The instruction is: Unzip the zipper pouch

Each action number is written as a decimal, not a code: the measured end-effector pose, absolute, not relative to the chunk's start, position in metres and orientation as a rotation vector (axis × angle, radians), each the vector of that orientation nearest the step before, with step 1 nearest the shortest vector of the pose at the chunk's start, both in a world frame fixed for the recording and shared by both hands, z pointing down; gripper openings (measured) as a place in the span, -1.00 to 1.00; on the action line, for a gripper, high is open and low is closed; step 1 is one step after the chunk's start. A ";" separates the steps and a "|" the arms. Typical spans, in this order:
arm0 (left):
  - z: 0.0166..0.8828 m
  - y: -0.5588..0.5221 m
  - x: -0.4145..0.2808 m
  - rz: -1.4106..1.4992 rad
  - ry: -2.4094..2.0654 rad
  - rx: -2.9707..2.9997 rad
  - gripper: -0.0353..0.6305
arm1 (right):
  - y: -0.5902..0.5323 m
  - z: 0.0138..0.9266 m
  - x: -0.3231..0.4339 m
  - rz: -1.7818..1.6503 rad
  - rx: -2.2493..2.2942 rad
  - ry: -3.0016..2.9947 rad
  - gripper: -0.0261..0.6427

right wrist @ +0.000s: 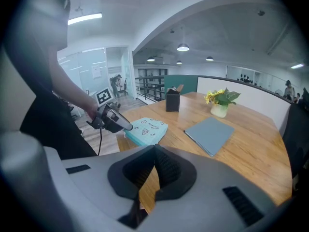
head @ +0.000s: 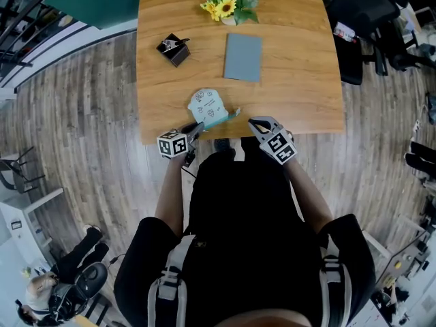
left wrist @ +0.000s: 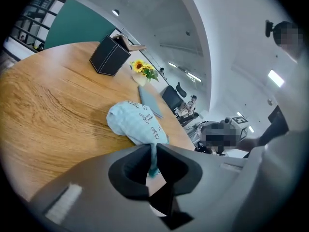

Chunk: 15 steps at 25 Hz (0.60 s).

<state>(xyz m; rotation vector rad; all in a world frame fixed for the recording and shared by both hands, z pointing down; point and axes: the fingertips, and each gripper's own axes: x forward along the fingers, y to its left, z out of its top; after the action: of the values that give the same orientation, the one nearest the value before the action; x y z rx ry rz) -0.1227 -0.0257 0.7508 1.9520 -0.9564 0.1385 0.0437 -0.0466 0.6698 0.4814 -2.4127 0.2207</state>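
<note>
Working at wood table [head: 300,80], open office w/ plank floor [head: 82,114].
We've left gripper [head: 198,130] clamped on zipper pouch [head: 206,106] edge, by table's near rim; right gripper [head: 252,122] closed, empty, nearby.

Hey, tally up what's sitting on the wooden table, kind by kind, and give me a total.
zipper pouch: 1
grey notebook: 1
black box: 1
pot of yellow flowers: 1
Total: 4
</note>
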 end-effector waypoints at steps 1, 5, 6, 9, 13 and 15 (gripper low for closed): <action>0.748 -0.027 -0.121 0.123 -0.952 1.954 -0.80 | -0.047 0.670 0.043 0.220 0.482 -2.414 -0.91; 0.742 -0.032 -0.119 0.055 -0.944 1.934 -0.80 | -0.047 0.669 0.041 0.220 0.484 -2.424 -0.91; 0.741 -0.032 -0.119 0.030 -0.944 1.921 -0.80 | -0.047 0.669 0.040 0.220 0.483 -2.427 -0.91; 0.737 -0.033 -0.118 -0.019 -0.948 1.899 -0.80 | -0.045 0.669 0.038 0.220 0.478 -2.434 -0.91; 0.731 -0.034 -0.118 -0.011 -0.961 1.922 -0.80 | -0.044 0.668 0.033 0.228 0.480 -2.448 -0.91; 0.727 -0.036 -0.119 -0.014 -0.962 1.930 -0.80 | -0.044 0.667 0.029 0.231 0.481 -2.457 -0.91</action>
<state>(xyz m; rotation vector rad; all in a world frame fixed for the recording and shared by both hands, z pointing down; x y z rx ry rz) -0.1194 -0.0359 0.7268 1.9300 -0.9621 -0.0143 0.0292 -0.0437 0.6673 0.4806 -2.4572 0.2311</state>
